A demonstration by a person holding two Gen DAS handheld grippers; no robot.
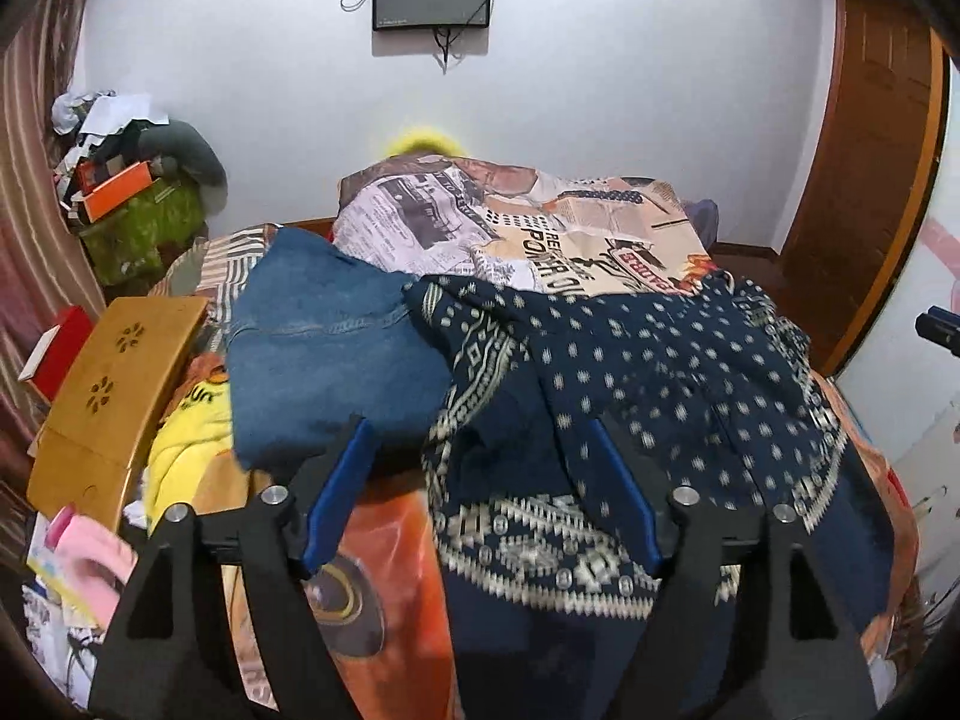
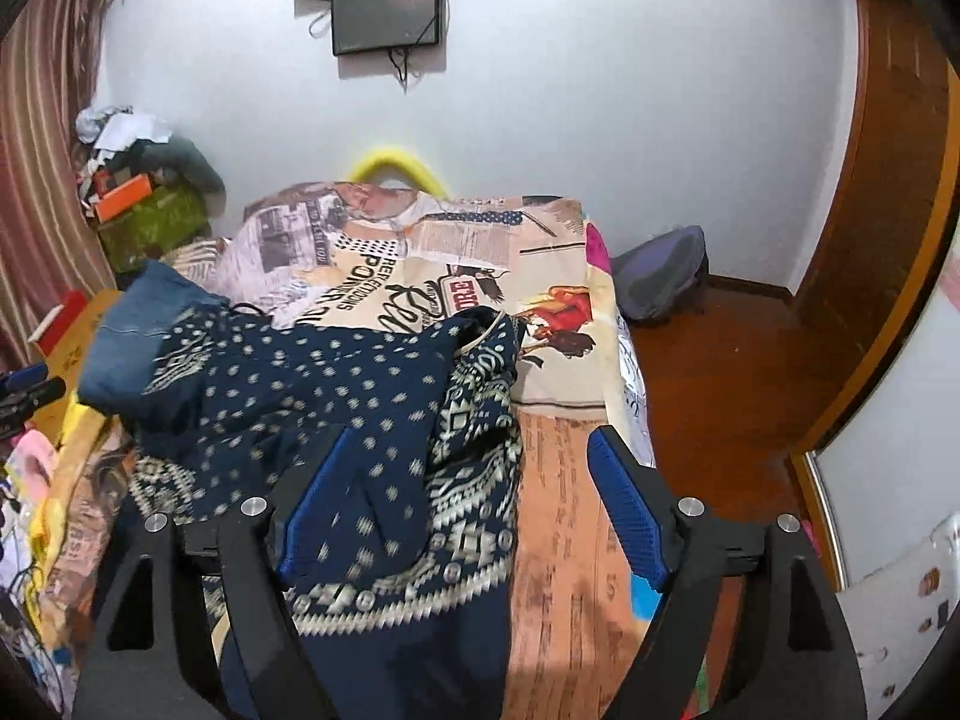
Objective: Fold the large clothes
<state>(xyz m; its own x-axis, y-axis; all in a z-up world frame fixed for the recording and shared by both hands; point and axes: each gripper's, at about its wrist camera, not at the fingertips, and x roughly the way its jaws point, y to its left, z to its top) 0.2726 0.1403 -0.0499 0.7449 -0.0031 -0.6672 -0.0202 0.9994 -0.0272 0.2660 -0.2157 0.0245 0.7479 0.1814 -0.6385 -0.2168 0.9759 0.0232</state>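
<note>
A navy garment with white dots and a patterned border [image 1: 648, 396] lies crumpled on the bed, partly over a folded blue denim piece [image 1: 324, 354]. My left gripper [image 1: 480, 438] is open and empty, hovering over the garment's near left part. In the right wrist view the same garment [image 2: 336, 408] lies at the left and the denim [image 2: 138, 330] beyond it. My right gripper [image 2: 468, 450] is open and empty above the garment's right edge. The right gripper's tip shows at the far right of the left wrist view [image 1: 939, 327].
The bed has a newspaper-print cover [image 1: 570, 240] [image 2: 420, 252]. A wooden lap table [image 1: 114, 396] and yellow cloth [image 1: 180, 450] sit at the bed's left. Cluttered boxes [image 1: 126, 192] stand in the left corner. A grey bag [image 2: 660, 276] lies on the wooden floor right of the bed.
</note>
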